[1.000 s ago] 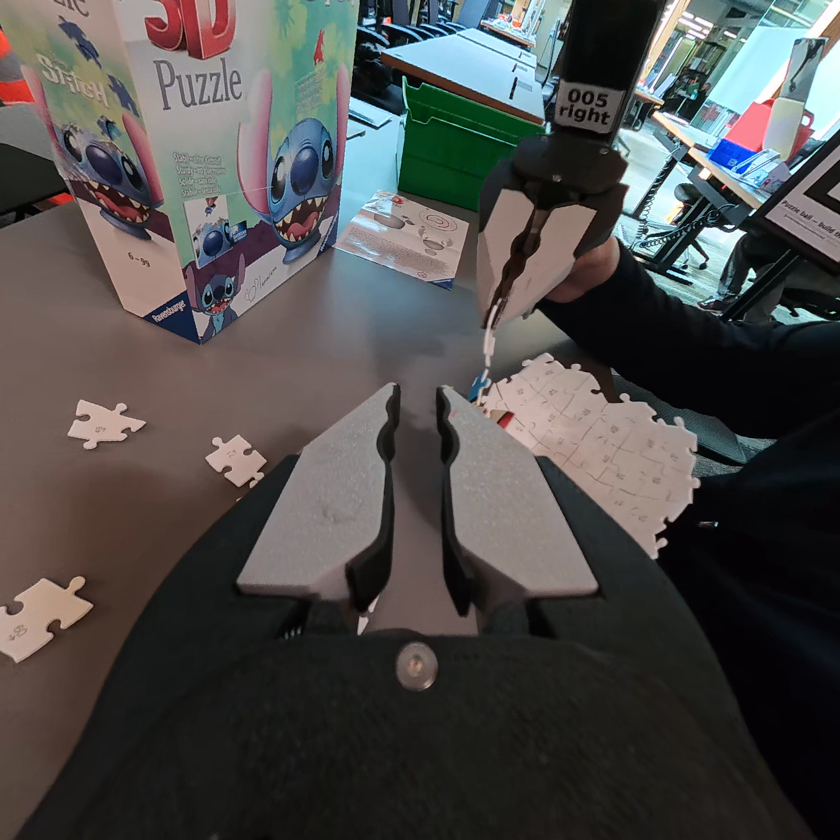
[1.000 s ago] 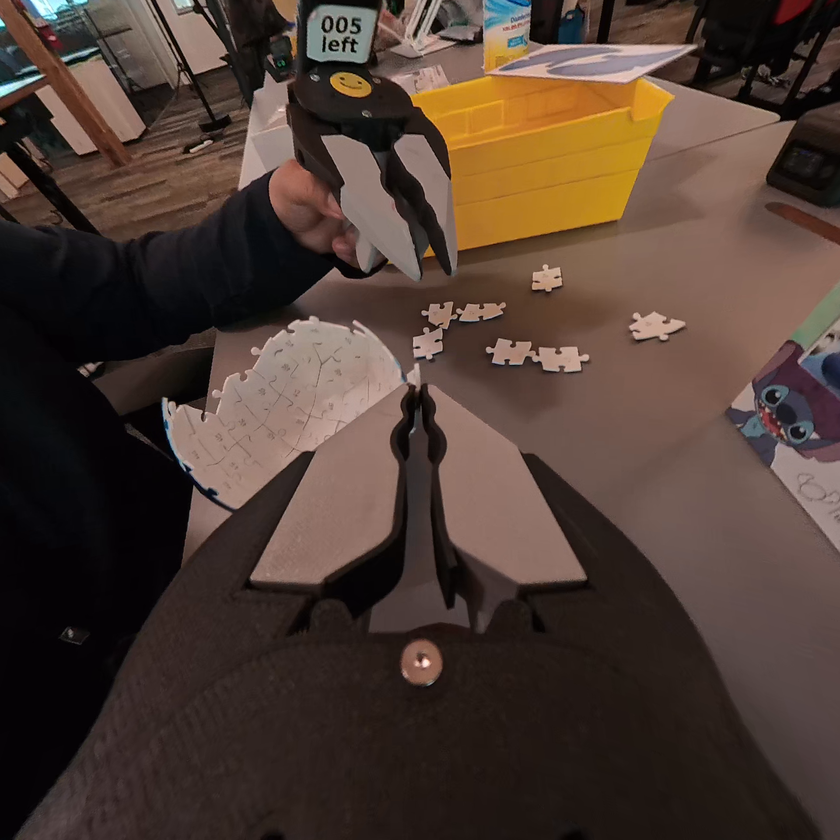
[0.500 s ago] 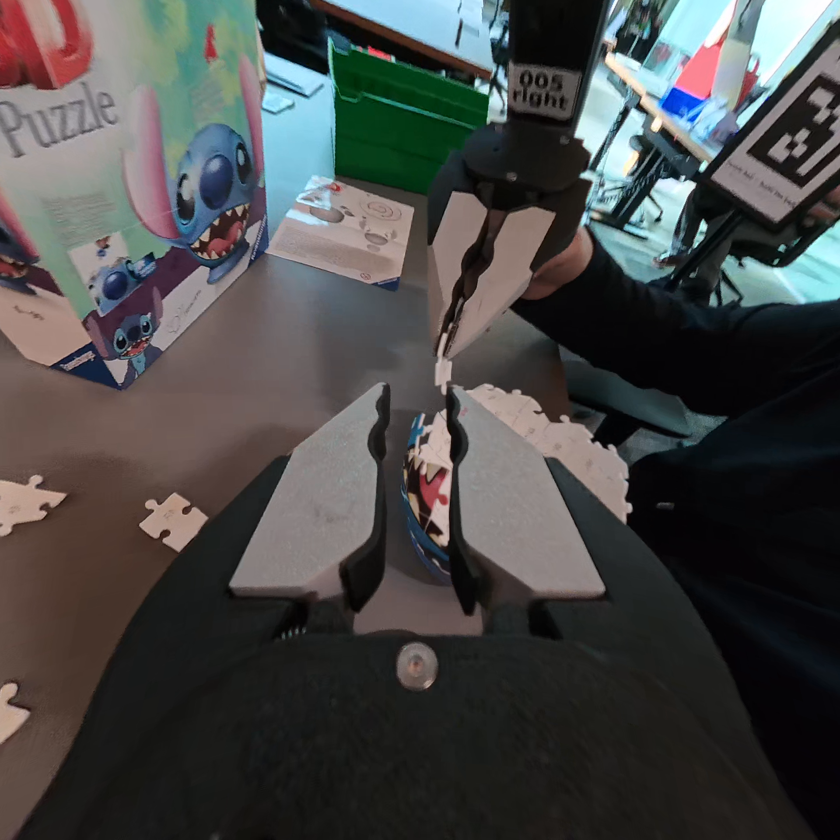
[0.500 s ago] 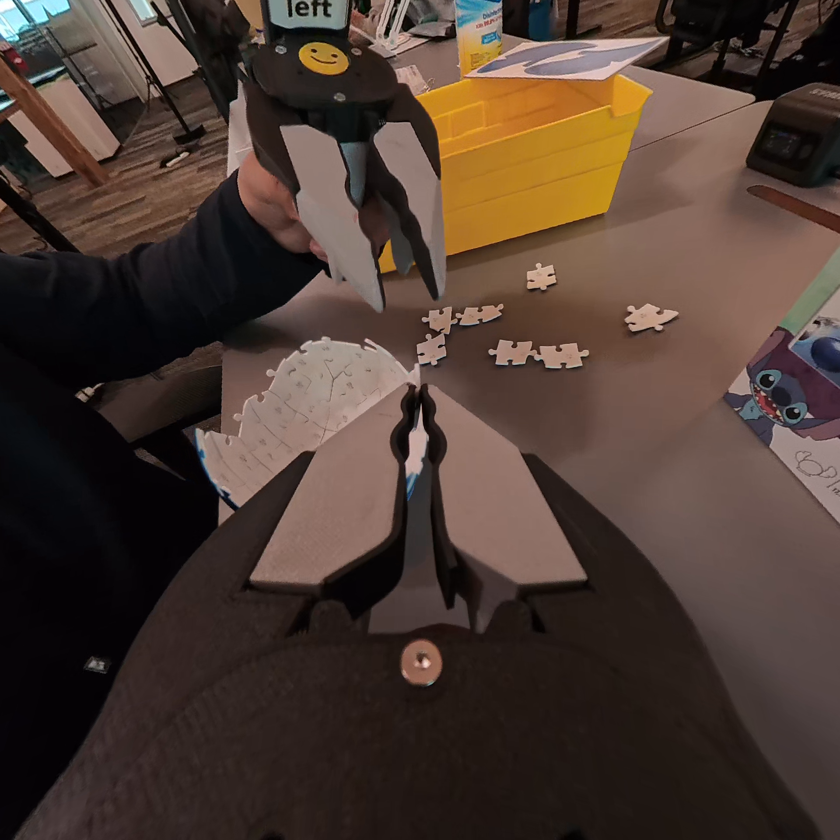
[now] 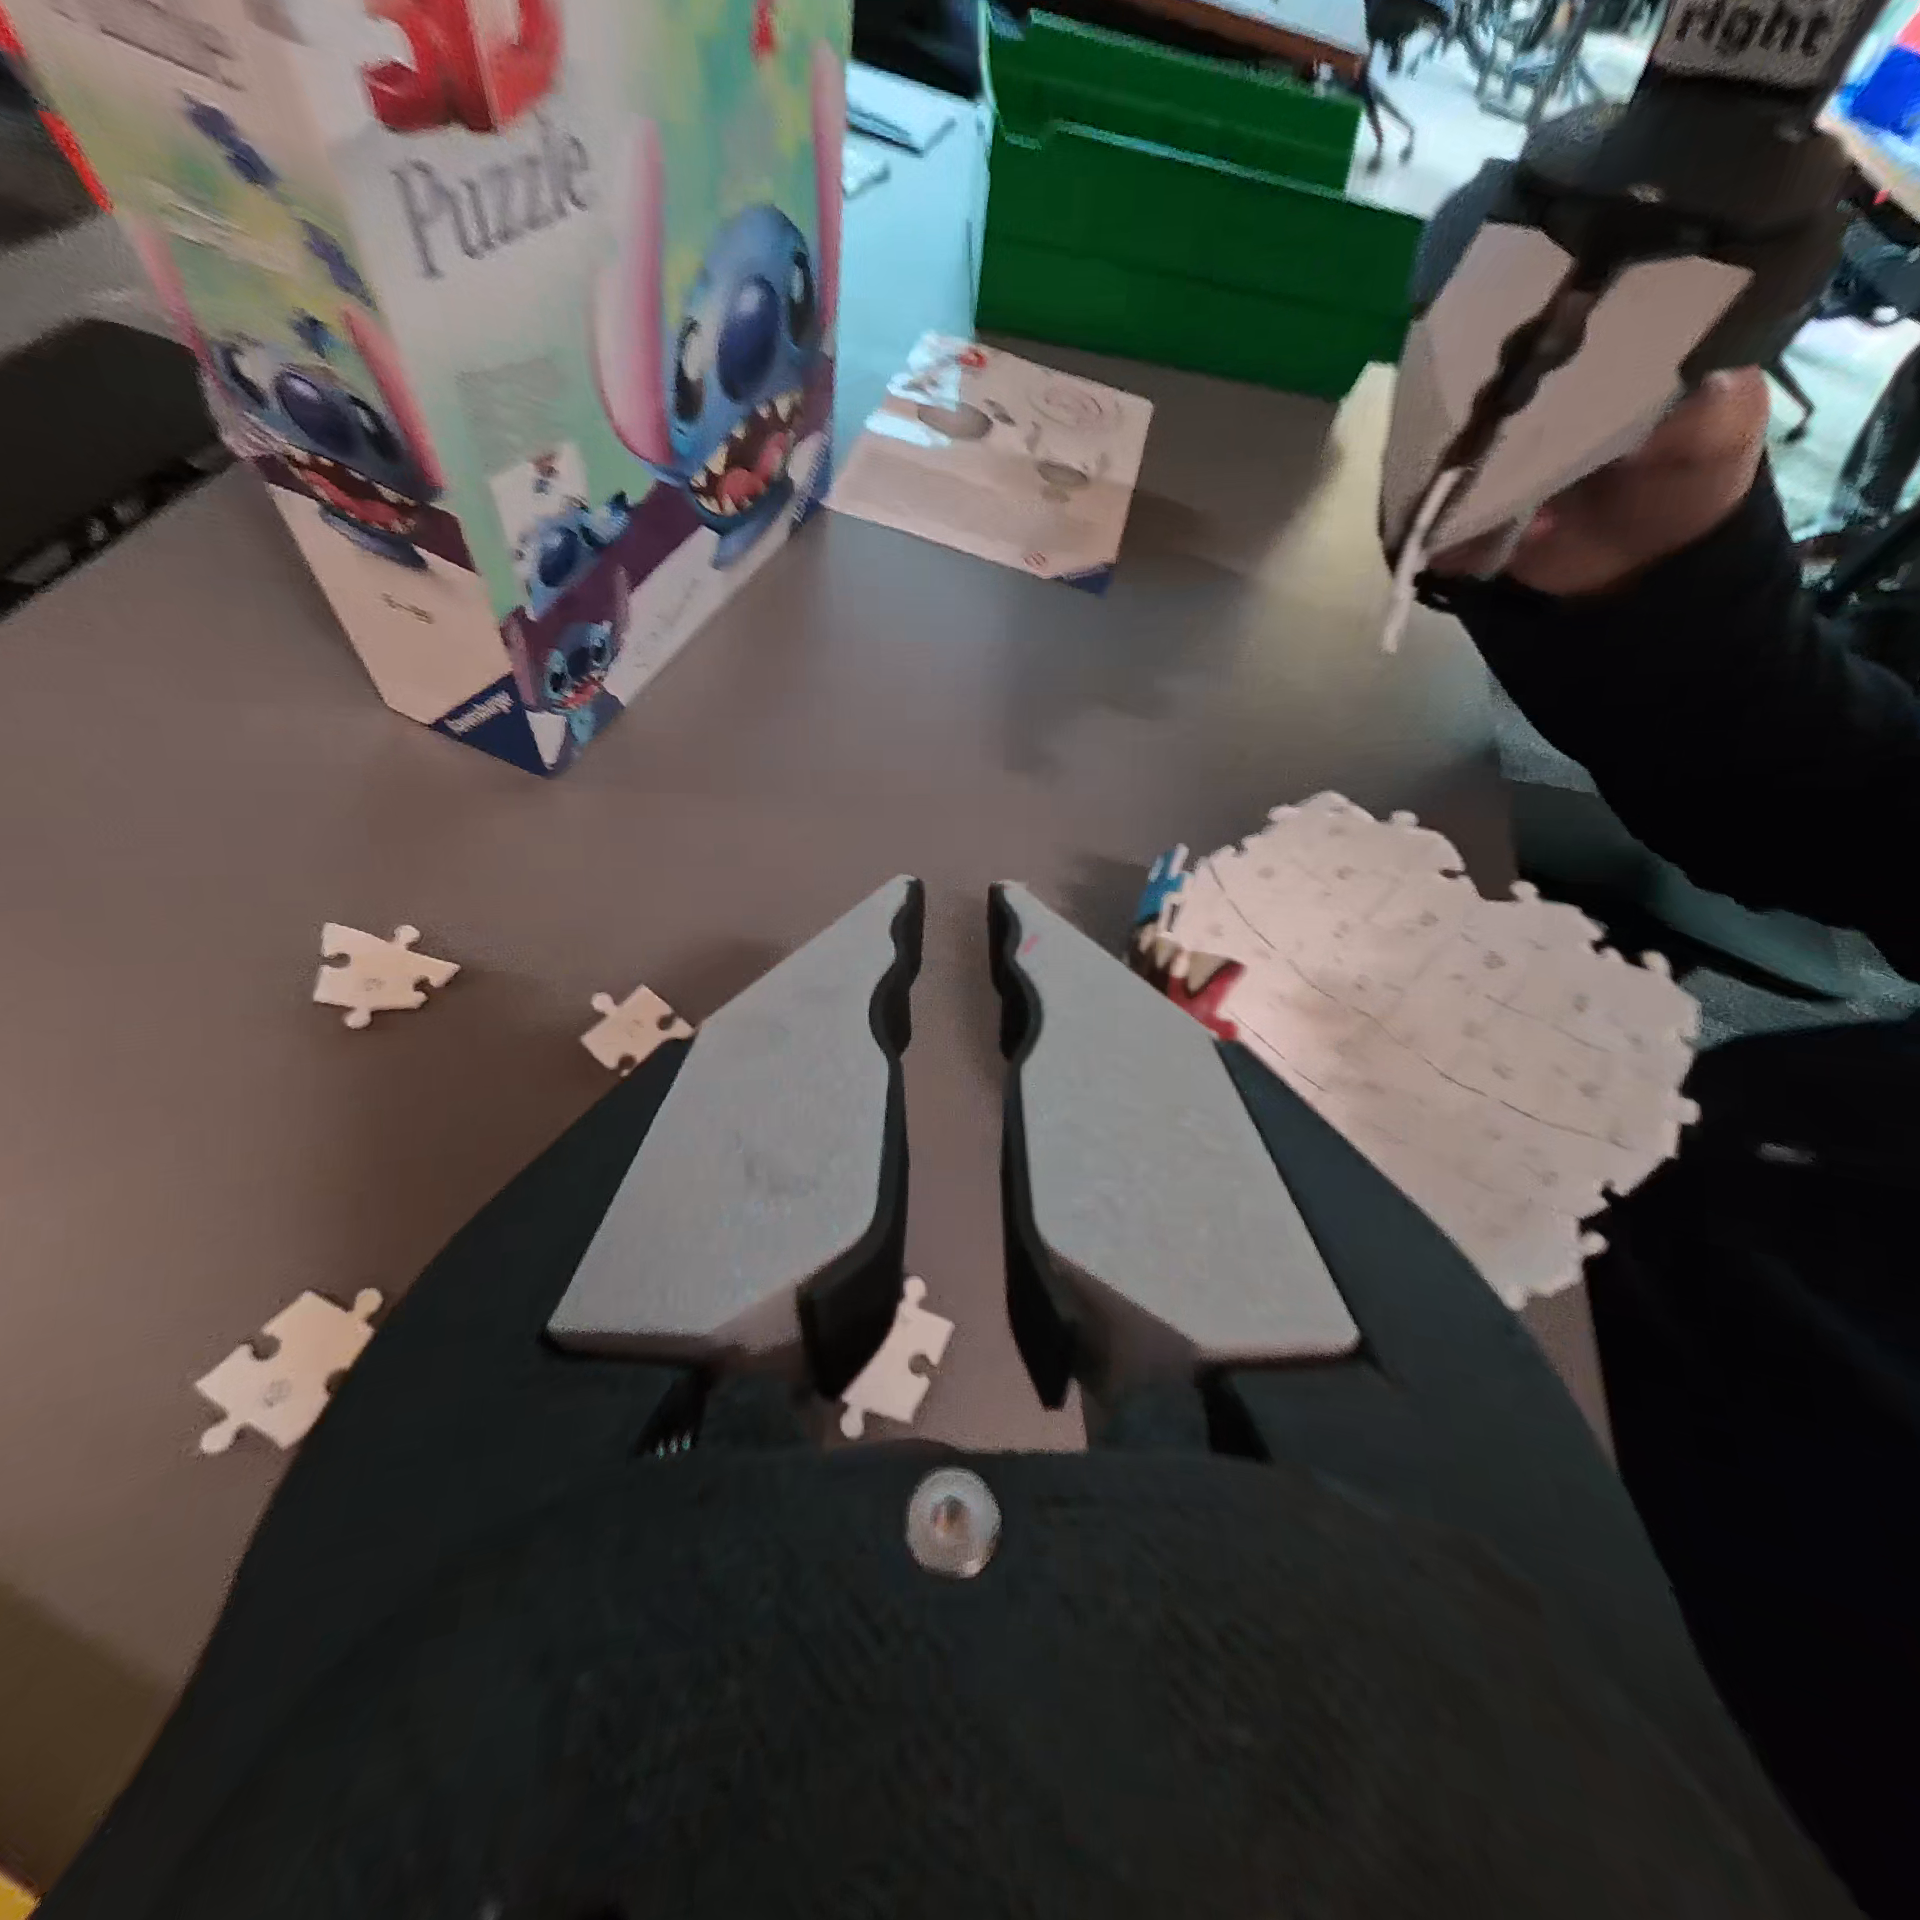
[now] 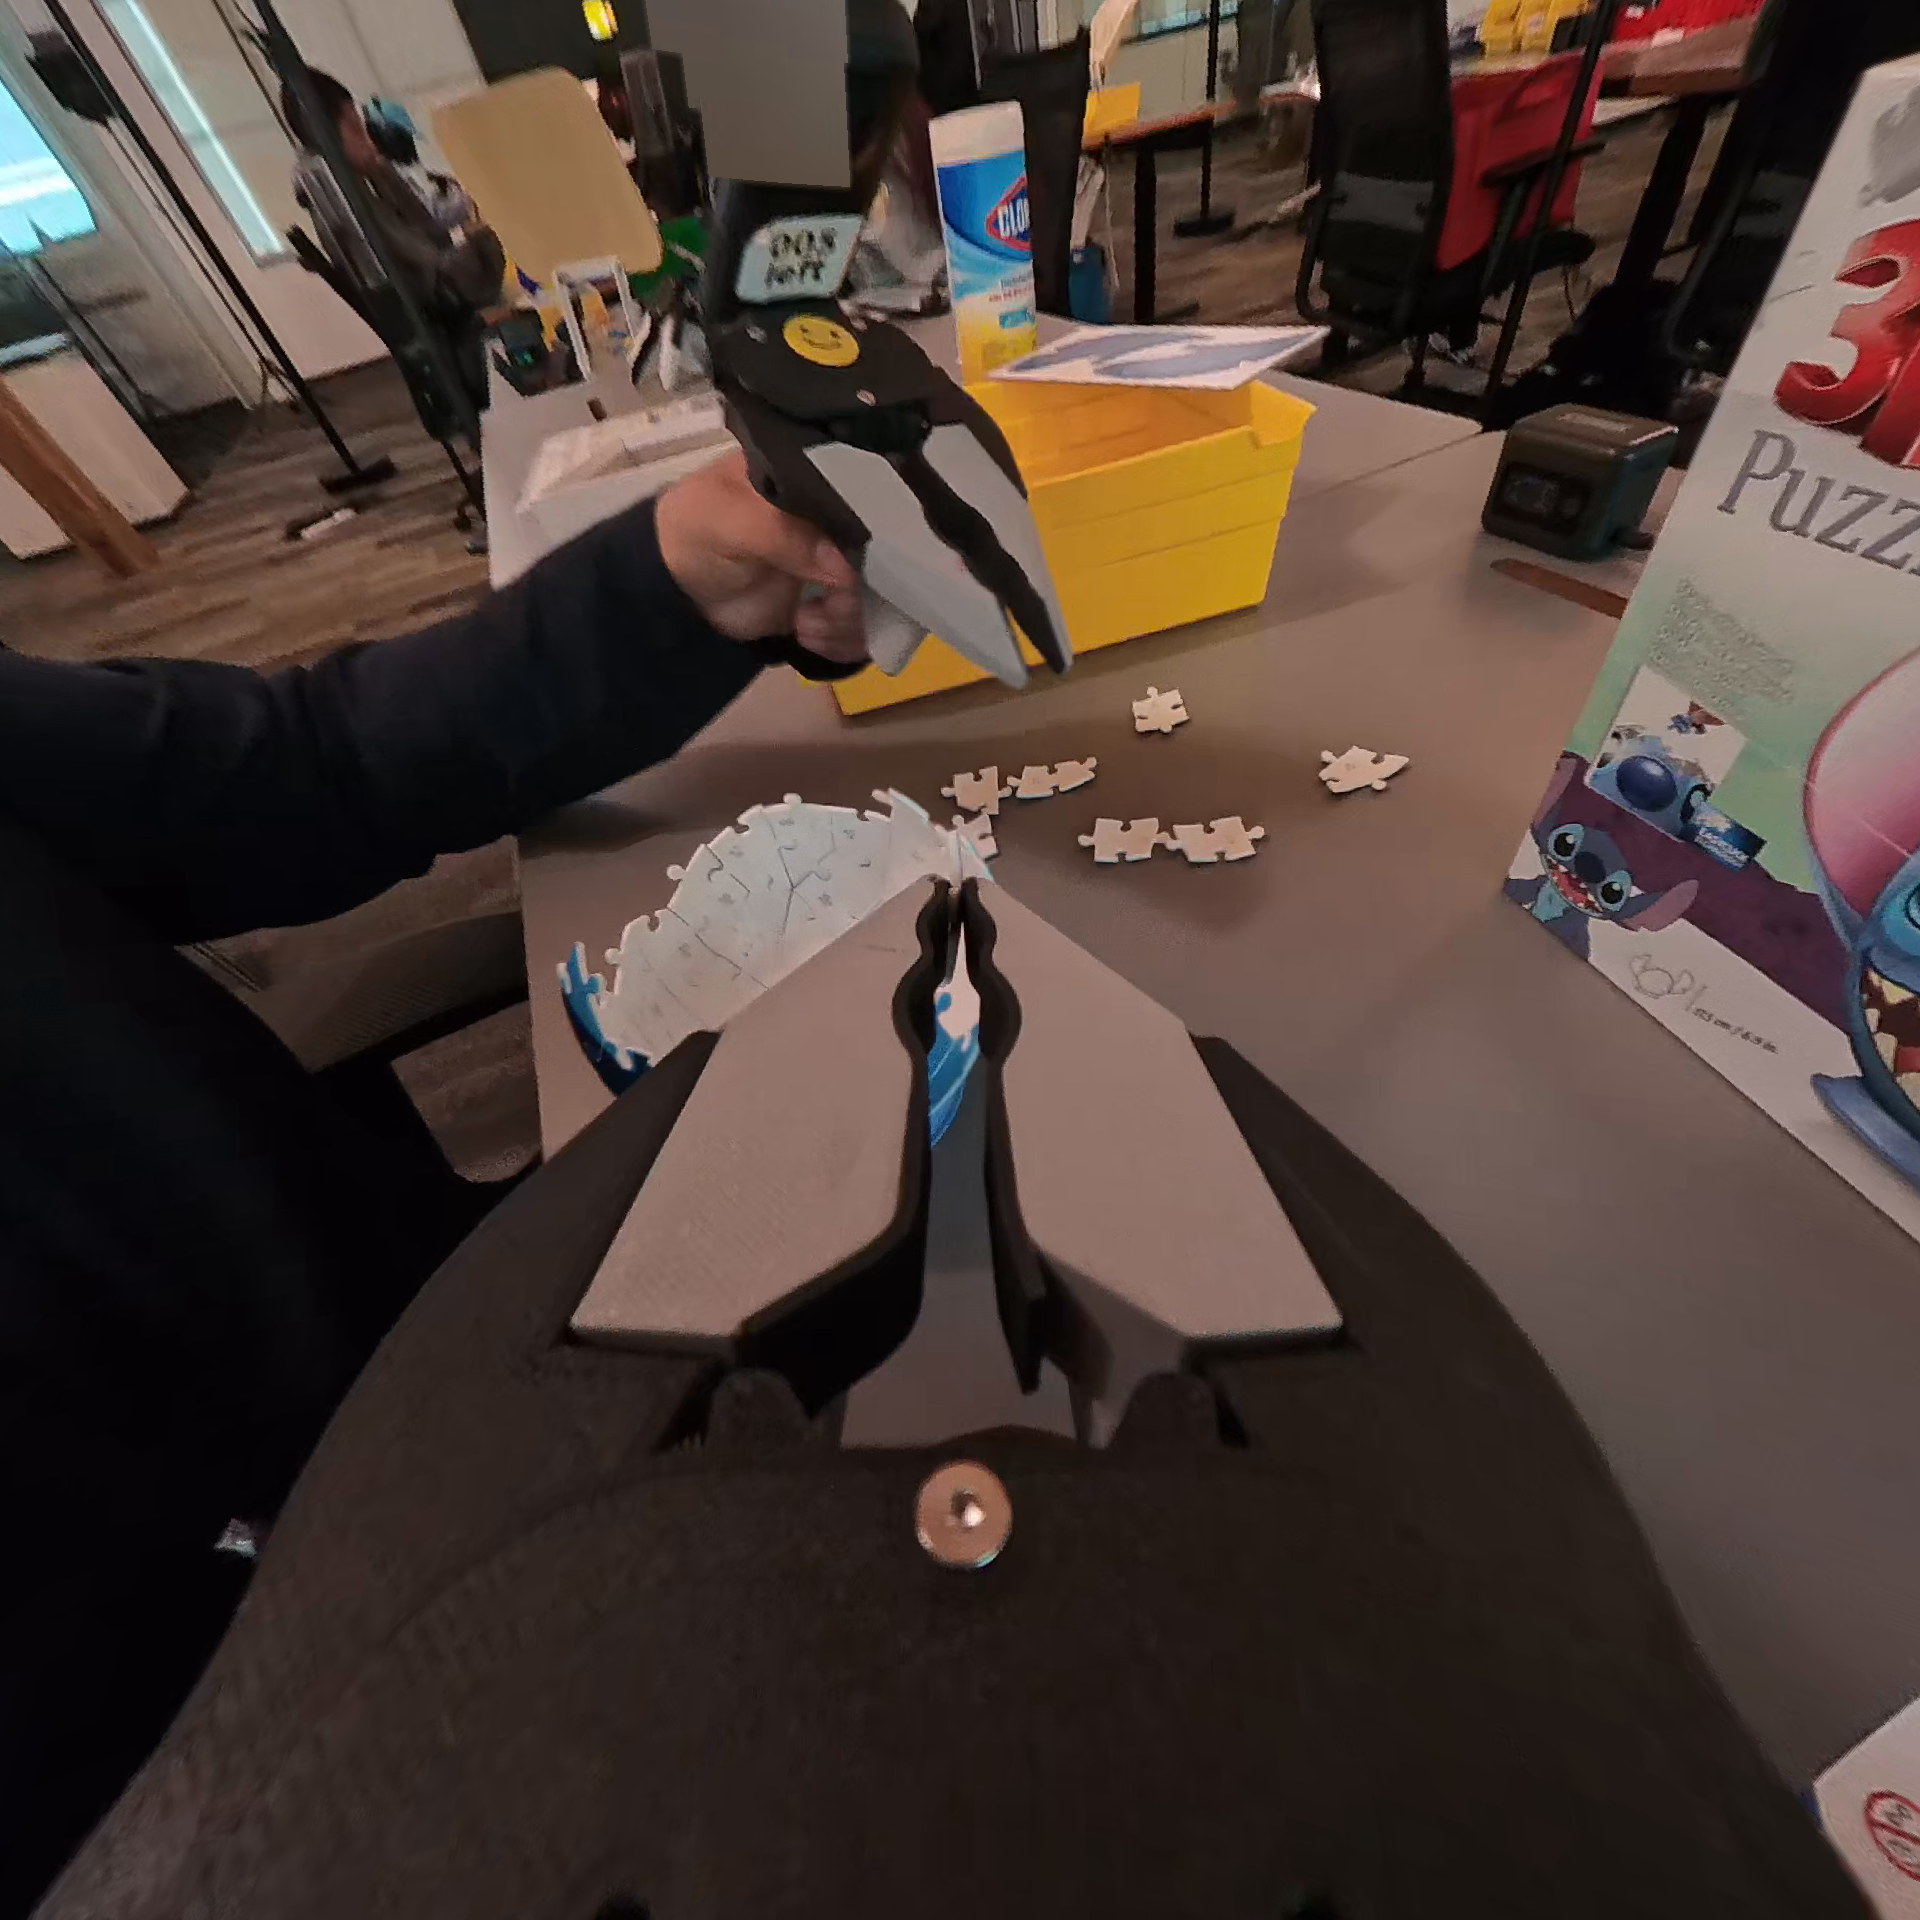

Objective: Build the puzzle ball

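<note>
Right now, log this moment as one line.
left gripper: open, empty | right gripper: shut on puzzle piece | half ball: on table

Left claw (image 5: 954, 902), grey-padded with a black body, occupies the frame centre, fingers parted above the grey counter (image 5: 810, 727). Right claw (image 5: 1425, 540), upper right, pinches a white puzzle piece (image 5: 1403, 597). The curved white partial puzzle shell (image 5: 1455, 1049) lies at centre right. The tall printed cardboard puzzle box (image 5: 499, 343) stands upper left.
</note>
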The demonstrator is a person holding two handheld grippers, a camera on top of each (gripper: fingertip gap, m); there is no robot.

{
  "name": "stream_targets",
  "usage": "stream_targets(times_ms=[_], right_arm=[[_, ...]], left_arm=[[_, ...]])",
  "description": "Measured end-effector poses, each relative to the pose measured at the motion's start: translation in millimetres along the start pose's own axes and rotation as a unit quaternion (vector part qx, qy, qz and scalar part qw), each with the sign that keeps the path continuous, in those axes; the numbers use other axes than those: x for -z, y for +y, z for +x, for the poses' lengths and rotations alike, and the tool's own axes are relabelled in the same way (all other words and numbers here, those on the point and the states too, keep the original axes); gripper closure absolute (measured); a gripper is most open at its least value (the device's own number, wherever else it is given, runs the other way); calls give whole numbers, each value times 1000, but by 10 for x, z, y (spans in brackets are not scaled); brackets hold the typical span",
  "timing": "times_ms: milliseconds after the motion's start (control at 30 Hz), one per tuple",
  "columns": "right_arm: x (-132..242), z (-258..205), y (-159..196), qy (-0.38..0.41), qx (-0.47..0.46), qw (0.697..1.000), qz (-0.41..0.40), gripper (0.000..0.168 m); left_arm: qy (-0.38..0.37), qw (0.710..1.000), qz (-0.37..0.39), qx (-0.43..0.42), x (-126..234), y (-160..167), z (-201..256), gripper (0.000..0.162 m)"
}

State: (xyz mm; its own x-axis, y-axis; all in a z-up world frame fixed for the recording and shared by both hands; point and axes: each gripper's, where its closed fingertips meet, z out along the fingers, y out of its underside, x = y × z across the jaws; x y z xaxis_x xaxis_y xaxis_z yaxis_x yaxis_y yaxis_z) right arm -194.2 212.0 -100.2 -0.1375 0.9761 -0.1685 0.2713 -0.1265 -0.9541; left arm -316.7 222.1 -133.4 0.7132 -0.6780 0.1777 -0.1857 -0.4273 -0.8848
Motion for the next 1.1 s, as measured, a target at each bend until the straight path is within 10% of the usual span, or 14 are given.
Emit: stream_targets(times_ms=[700,1100], right_arm=[[562,110,657,34,-77,996,-6,168],[665,101,785,25,-88,996,-11,168]], left_arm=[[-41,983,-162,71,30,1238,307,159],[10,989,-79,-125,313,1364,1035,128]])
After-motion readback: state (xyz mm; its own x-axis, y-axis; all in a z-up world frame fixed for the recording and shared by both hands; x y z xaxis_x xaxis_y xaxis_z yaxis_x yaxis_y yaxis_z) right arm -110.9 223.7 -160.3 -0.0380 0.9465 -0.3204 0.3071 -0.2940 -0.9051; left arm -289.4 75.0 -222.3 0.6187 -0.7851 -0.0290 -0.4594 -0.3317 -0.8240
